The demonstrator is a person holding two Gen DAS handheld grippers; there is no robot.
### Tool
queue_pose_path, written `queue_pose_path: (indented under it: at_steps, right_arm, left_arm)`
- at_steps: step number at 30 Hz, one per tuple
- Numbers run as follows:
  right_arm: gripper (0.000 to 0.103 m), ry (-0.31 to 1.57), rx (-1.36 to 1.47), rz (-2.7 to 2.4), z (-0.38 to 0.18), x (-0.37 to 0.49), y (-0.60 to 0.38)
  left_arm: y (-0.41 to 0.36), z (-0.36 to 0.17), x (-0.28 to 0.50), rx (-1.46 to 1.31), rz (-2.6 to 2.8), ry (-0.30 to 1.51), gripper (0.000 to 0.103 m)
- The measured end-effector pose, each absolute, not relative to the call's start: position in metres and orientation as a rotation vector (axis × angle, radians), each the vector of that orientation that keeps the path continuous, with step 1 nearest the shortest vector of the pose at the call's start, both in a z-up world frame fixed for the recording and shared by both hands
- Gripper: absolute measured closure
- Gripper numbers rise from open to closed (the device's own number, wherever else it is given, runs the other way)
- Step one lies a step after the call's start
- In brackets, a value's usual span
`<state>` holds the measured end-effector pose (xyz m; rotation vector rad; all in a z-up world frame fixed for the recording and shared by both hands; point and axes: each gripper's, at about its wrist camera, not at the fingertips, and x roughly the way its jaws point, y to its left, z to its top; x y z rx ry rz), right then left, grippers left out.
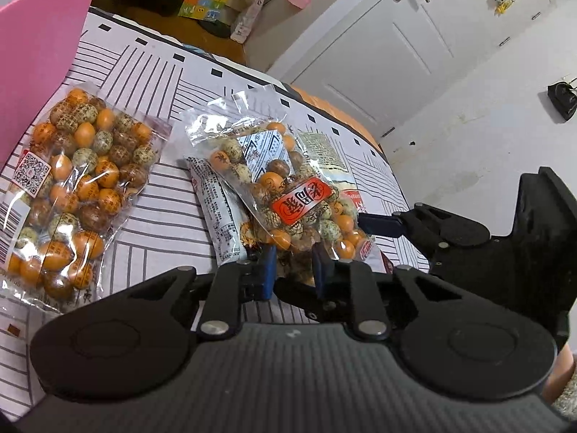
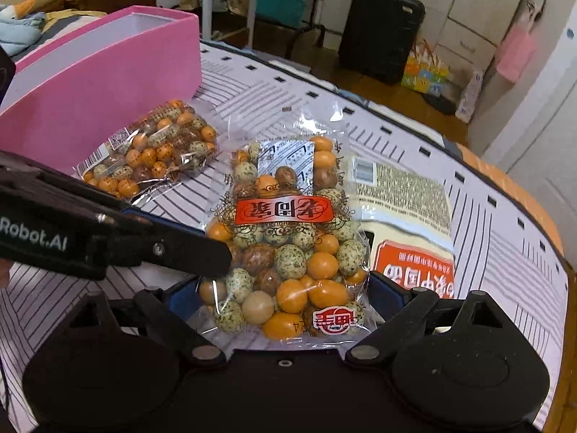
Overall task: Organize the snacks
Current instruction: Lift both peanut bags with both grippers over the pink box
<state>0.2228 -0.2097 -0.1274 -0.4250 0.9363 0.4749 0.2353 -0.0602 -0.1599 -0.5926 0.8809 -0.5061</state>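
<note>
Clear plastic bag of orange and speckled nuts, red-labelled, lies on the striped tabletop; left gripper, lettered "Robot.AI", pinches its edge, right gripper spread wide around it.

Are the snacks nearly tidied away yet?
Hardly begun. Nothing shows inside the pink box. In hand: the left hand-held gripper has pinched the red-labelled nut bag, with the right hand-held gripper open around it. The second nut bag and orange packet still wait.
</note>
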Motion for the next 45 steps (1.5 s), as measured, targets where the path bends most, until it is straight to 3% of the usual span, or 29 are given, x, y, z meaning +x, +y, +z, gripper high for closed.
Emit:
queue_pose_path:
  at_steps: [14, 30, 45]
  right_arm:
    - [0.011, 1.056, -0.297, 0.334, -0.124, 0.205, -0.189]
    - [0.011, 0.975, -0.220, 0.317, -0.090, 0.133, -0.175]
    - [0.011, 0.899, -0.229, 0.367, -0.046, 0.038, -0.132]
  left_arm:
    - [-0.057, -0.156, 0.232, -0.554, -0.536, 0.960, 0.083]
    - [-0.053, -0.104, 0.188, -0.343, -0.565, 1.041, 0.083]
    - [-0.025, -0.046, 0.089, -0.204, -0.559, 1.022, 0.082]
